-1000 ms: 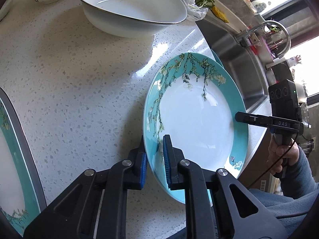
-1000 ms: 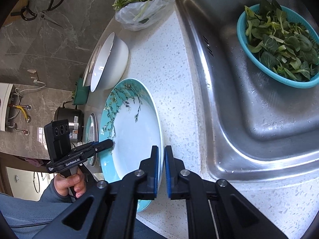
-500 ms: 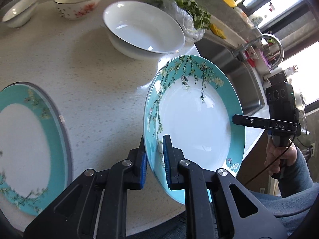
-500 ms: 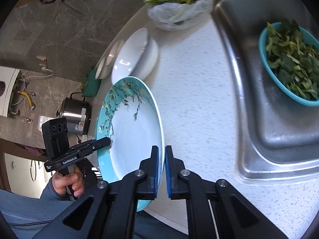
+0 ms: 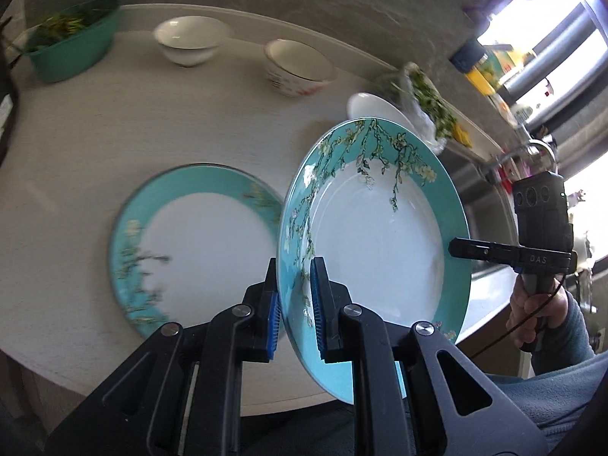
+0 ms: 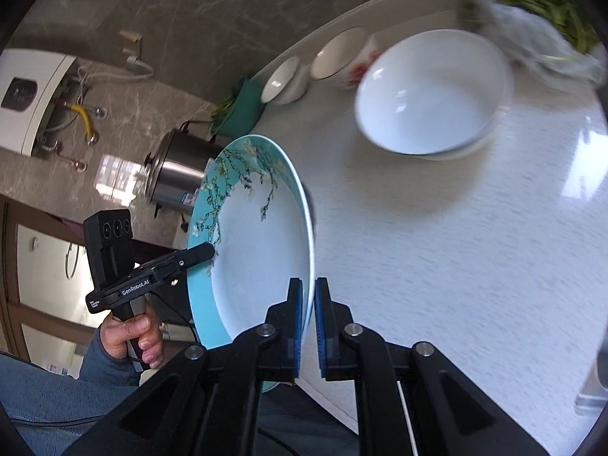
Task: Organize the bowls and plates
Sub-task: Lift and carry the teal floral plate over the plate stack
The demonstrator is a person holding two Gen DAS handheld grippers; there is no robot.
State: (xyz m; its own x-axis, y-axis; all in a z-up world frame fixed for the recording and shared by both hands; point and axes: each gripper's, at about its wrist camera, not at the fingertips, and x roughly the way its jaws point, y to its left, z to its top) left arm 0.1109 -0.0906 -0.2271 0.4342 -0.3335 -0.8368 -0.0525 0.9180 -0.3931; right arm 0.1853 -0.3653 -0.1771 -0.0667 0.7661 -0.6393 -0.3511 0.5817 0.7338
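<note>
A teal-rimmed floral plate [image 5: 380, 239] hangs in the air between both grippers, above the counter. My left gripper [image 5: 295, 304] is shut on its left rim. My right gripper [image 6: 308, 323] is shut on the opposite rim; the plate also shows in the right wrist view [image 6: 258, 243]. A second matching teal plate [image 5: 197, 247] lies flat on the white counter, to the left of and below the held one. A large white bowl [image 6: 433, 95] and two smaller bowls, one plain white [image 5: 188, 43] and one with red flowers [image 5: 298, 68], stand further back.
A green basin of greens [image 5: 72, 41] stands at the far left. A plastic bag of greens [image 5: 425, 106] lies by the steel sink [image 5: 478, 197] on the right. A steel pot [image 6: 178, 174] stands beyond the counter's left end. The counter's front edge [image 5: 266, 399] runs just below the grippers.
Both grippers have carried the held plate up and leftward, away from the sink. The second teal plate on the counter has come fully into the left wrist view.
</note>
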